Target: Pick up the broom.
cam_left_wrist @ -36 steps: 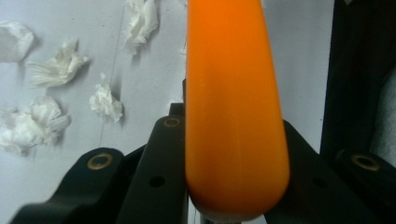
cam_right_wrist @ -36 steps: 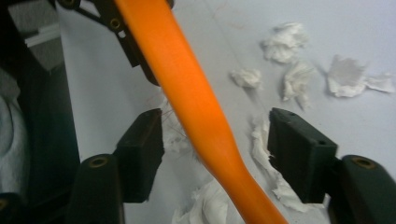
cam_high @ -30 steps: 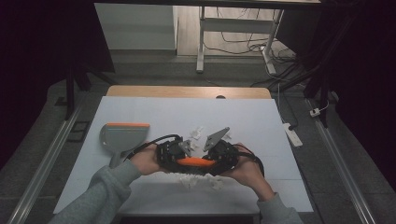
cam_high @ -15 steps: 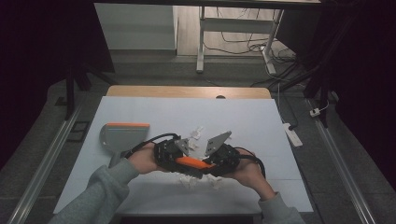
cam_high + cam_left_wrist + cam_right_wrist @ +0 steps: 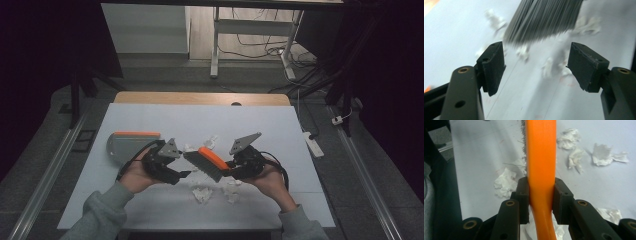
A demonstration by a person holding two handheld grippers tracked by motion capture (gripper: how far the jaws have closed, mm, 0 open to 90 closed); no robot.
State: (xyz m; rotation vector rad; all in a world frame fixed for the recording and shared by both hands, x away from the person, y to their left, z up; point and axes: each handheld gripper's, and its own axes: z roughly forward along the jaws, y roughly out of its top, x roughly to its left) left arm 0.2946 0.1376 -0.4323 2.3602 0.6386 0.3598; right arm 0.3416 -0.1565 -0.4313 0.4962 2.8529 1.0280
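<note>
1. Since a second earlier, left gripper let go of the brush and pulled left; its jaws had just been opening and stood apart, nothing between them.
2. Dustpan lay on the table, left of the brush, nearer the left hand.
3. Right gripper was clamped on the orange handle; brush ran up-left from it, bristles over paper scraps.
</note>
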